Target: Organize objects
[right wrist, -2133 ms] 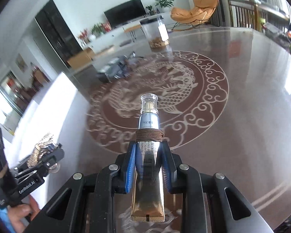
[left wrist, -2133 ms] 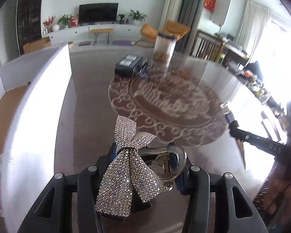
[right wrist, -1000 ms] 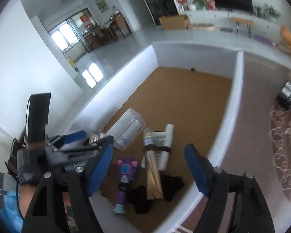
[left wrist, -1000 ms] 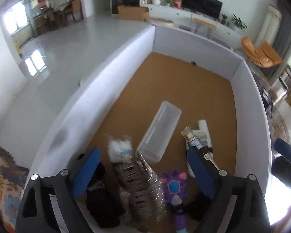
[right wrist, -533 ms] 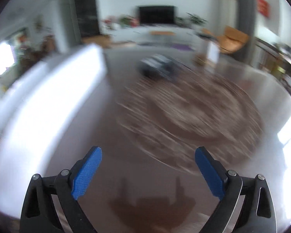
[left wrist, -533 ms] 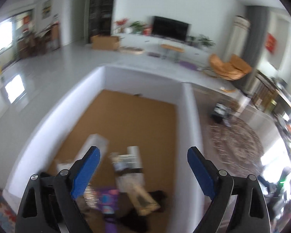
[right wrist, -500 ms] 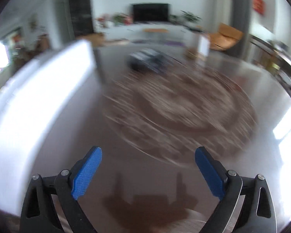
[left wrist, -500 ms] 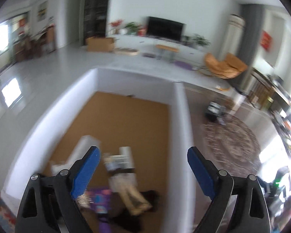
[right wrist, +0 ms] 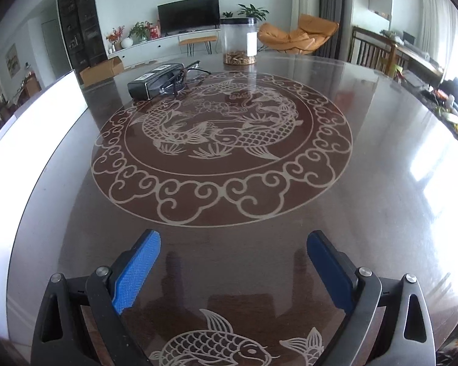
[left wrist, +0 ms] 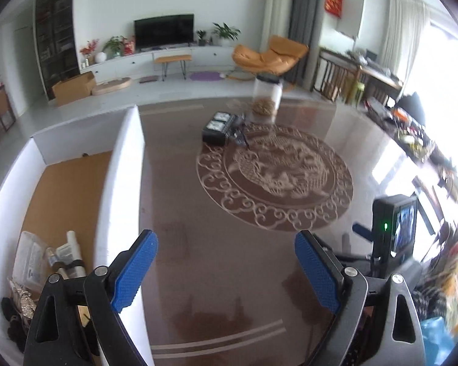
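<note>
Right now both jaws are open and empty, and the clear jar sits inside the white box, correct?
Not quite. The clear jar stands on the table beyond the carved medallion, not in the white box; the right wrist view shows it. Both jaws are open and empty.

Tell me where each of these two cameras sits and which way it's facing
Left wrist: sits on the left hand-held gripper, open, above the dark patterned table beside the white cardboard box, facing the living room.
Right wrist: sits on the right hand-held gripper, open, low over the table, facing the same way.
Shared: the clear plastic jar, the black rectangular device and the table's round fish medallion.
</note>
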Demonstrator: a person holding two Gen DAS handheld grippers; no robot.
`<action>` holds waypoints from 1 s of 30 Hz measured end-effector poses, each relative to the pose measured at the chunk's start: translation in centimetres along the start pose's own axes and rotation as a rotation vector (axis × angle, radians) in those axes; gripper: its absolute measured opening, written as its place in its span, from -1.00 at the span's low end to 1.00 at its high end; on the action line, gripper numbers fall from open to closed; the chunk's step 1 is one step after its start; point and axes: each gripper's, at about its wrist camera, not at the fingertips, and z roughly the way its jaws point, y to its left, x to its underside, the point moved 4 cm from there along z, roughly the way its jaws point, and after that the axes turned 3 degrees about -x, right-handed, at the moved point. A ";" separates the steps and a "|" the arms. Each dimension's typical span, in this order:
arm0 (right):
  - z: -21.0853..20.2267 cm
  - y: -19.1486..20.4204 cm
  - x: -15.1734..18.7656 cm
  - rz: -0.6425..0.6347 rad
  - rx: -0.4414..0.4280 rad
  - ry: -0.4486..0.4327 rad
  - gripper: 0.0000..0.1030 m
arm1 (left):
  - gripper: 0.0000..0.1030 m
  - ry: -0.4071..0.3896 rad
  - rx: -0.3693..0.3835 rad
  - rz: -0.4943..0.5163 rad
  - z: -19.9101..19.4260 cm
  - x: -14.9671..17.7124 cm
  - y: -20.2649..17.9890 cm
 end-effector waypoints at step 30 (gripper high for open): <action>1.2 1.2 0.4 -0.032 0.005 0.066 1.00 | 0.79 0.123 0.036 -0.092 5.5 -5.9 4.4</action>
